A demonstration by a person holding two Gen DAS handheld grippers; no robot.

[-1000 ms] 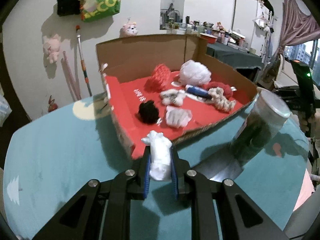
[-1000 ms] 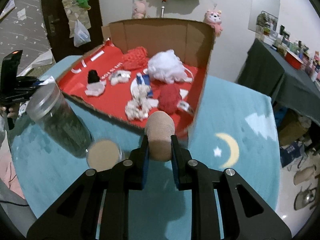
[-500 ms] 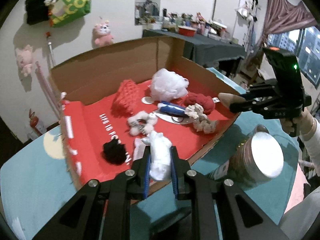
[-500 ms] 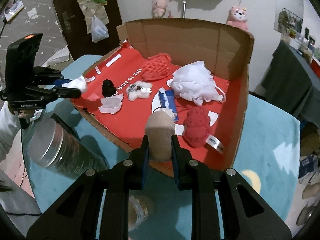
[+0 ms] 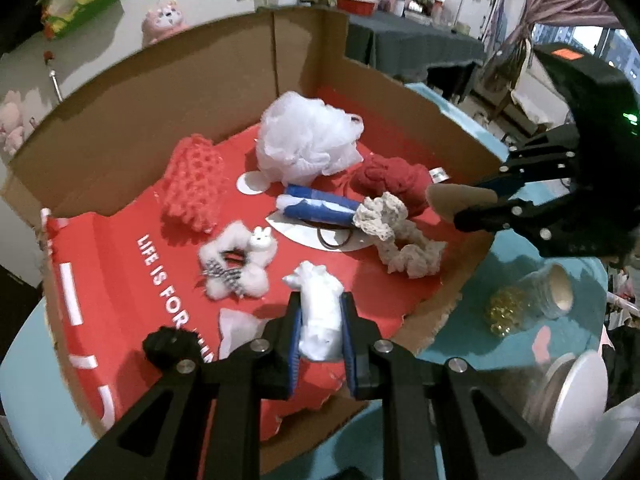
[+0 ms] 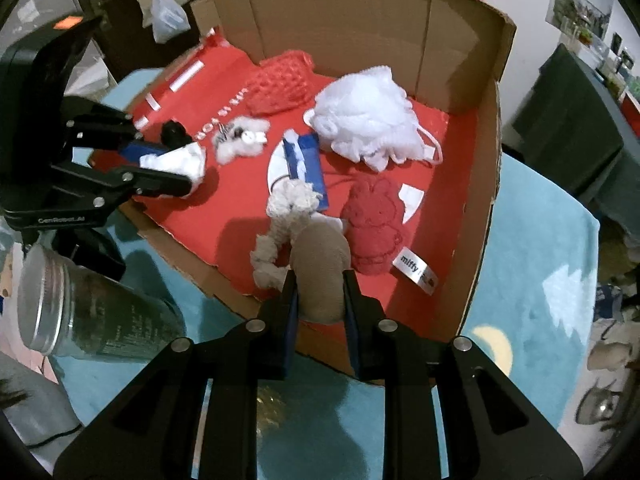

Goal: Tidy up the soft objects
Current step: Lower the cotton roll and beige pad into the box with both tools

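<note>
Over the box [image 6: 486,184], left gripper [image 5: 320,322] pinches white fluff [image 5: 320,316], right gripper [image 6: 318,294] clamps tan plush [image 6: 320,268]; "miffy" tag [image 6: 414,269] just right of it

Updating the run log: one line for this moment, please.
left gripper: shut on white soft item | right gripper: shut on tan soft item | both over cardboard box

You have advanced both claws from above the tabletop [image 6: 540,240] to over the box [image 5: 160,92], carrying white wad [image 5: 320,320] and tan pad [image 6: 320,268].
</note>
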